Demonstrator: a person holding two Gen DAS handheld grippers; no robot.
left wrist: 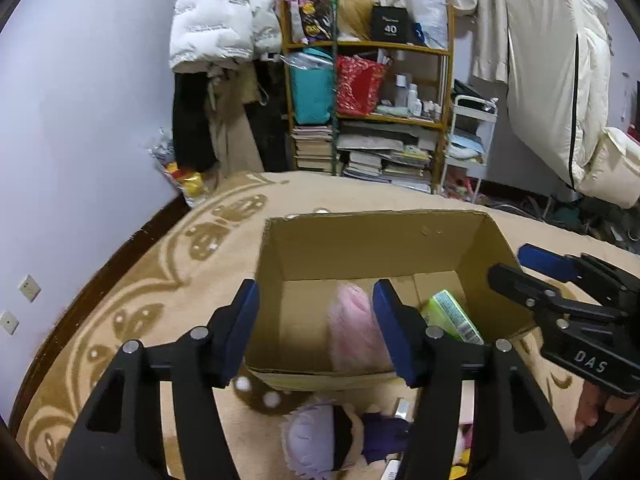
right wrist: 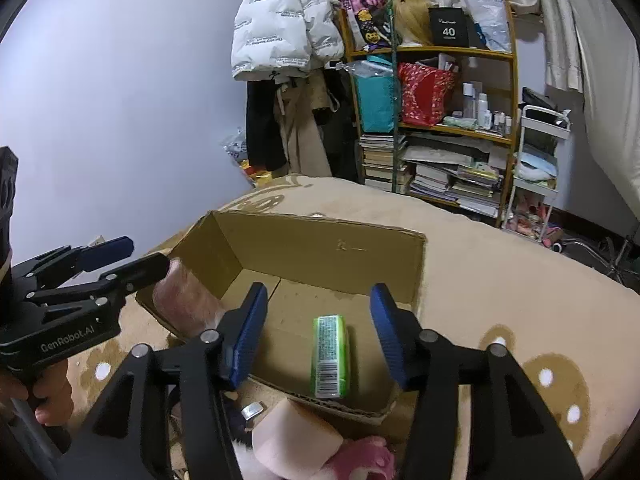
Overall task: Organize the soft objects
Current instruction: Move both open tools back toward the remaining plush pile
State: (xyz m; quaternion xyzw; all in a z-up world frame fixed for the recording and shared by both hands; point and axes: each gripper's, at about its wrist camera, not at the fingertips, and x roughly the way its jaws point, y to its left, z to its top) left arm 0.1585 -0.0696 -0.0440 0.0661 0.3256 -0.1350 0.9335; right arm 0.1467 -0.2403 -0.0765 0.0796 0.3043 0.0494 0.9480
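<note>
An open cardboard box (left wrist: 360, 248) stands on the carpet; it also shows in the right wrist view (right wrist: 320, 248). Inside lie a fluffy pink soft object (left wrist: 354, 328), blurred, and a green packet (left wrist: 452, 316), also seen in the right wrist view (right wrist: 330, 356). My left gripper (left wrist: 316, 328) is open above the box's near edge, the pink object between and below its fingers, not gripped. My right gripper (right wrist: 318, 332) is open and empty over the box. A lilac-haired plush doll (left wrist: 320, 440) lies in front of the box. A pale pink plush (right wrist: 296, 440) with a pink paw (right wrist: 364, 456) lies below my right gripper.
A beige patterned carpet (left wrist: 168, 280) covers the floor. A wooden shelf (left wrist: 368, 92) with books and bags stands behind, with hanging jackets (left wrist: 224, 20) to its left and a white trolley (left wrist: 468, 144) to its right. The wall (left wrist: 80, 120) is to the left.
</note>
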